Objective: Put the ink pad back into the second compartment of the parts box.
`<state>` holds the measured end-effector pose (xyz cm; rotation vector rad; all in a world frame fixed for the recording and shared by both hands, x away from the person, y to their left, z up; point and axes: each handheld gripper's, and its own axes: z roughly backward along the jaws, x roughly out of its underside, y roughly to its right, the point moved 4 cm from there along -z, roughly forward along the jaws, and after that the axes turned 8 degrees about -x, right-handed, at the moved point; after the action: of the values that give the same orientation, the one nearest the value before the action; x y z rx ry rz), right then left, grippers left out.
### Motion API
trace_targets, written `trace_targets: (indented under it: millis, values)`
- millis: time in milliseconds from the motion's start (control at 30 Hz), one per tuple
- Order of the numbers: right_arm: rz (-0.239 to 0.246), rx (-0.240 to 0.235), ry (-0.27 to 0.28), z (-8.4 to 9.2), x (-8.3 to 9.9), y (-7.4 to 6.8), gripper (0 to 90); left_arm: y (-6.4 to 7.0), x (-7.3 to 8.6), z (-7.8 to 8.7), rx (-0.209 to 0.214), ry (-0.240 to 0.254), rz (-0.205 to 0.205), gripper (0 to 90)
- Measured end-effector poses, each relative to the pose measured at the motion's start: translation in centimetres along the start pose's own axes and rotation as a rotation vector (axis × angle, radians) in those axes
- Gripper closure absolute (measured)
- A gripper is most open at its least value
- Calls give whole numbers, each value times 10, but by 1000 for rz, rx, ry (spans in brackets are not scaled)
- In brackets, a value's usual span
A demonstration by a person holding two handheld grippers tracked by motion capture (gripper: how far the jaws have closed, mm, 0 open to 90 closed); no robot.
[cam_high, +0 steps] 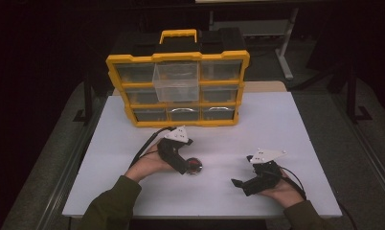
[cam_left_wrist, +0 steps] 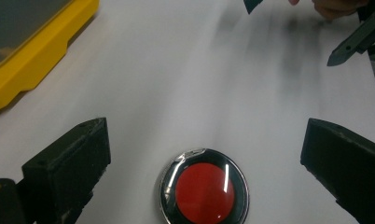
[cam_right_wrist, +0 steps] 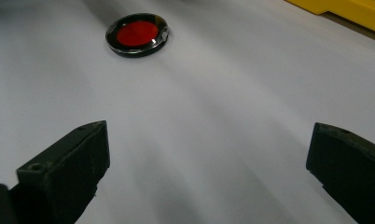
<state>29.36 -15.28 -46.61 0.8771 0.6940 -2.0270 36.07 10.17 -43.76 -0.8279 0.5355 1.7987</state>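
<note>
The left tool [cam_high: 189,165] is wide open and points to about 4 o'clock. The right tool [cam_high: 239,184] is wide open too, pointing to about 9 o'clock. Each hand holds one low.

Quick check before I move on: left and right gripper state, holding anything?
Left gripper: open, holding nothing; its jaws stand either side of the round red disc on the table.
Right gripper: open, holding nothing, over bare white table.

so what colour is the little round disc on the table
Red in the middle with a shiny dark rim; the disc shows best in the left gripper view.
</note>
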Motion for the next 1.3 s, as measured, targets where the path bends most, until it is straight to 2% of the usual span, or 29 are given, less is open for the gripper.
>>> trace_targets:
  millis: [267,367,667,1300]
  values:
    - [4,6,-6,-1,0,-1,0,1,6,-4,6,-47,-28,8]
    - [6,7,-11,-1,1,-1,0,2,6,-5,2,-54,-29,8]
    - [2,12,-7,0,2,0,0,2,10,-12,31,-95,-19,9]
    - [10,11,-9,0,2,-1,0,8,22,-28,26,-187,-61,10]
